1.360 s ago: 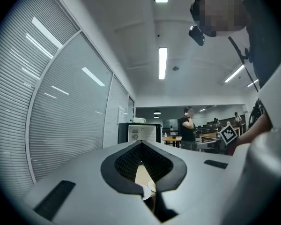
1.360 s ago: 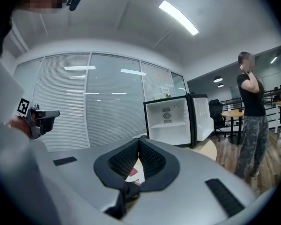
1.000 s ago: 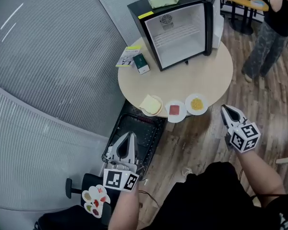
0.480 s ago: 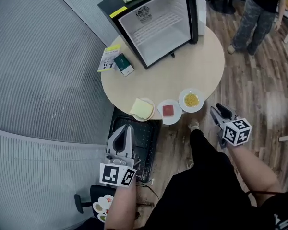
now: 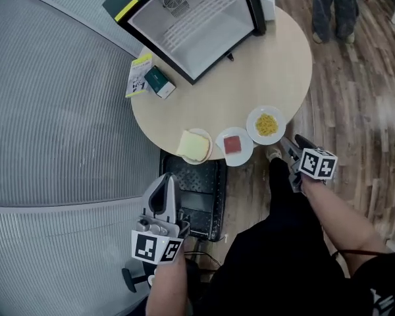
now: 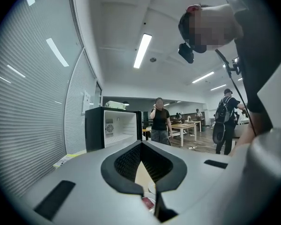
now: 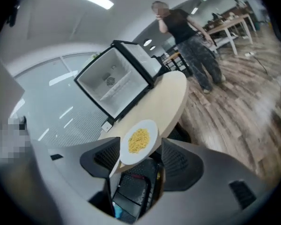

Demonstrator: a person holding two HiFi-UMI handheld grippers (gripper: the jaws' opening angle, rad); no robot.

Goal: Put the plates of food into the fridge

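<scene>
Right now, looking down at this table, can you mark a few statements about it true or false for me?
The fridge stands open. True.
Three plates sit on the table. True.
One plate is already in the fridge. False: it is empty; all three are on the table.
The bread plate sits between the other two. False: the red-food plate is in the middle.
A green box lies beside the fridge. True.

Bright ceiling strips [image 6: 143, 50]; fisheye warp, dark corners; floor [image 7: 253, 102] perhaps motion-blurred.
</scene>
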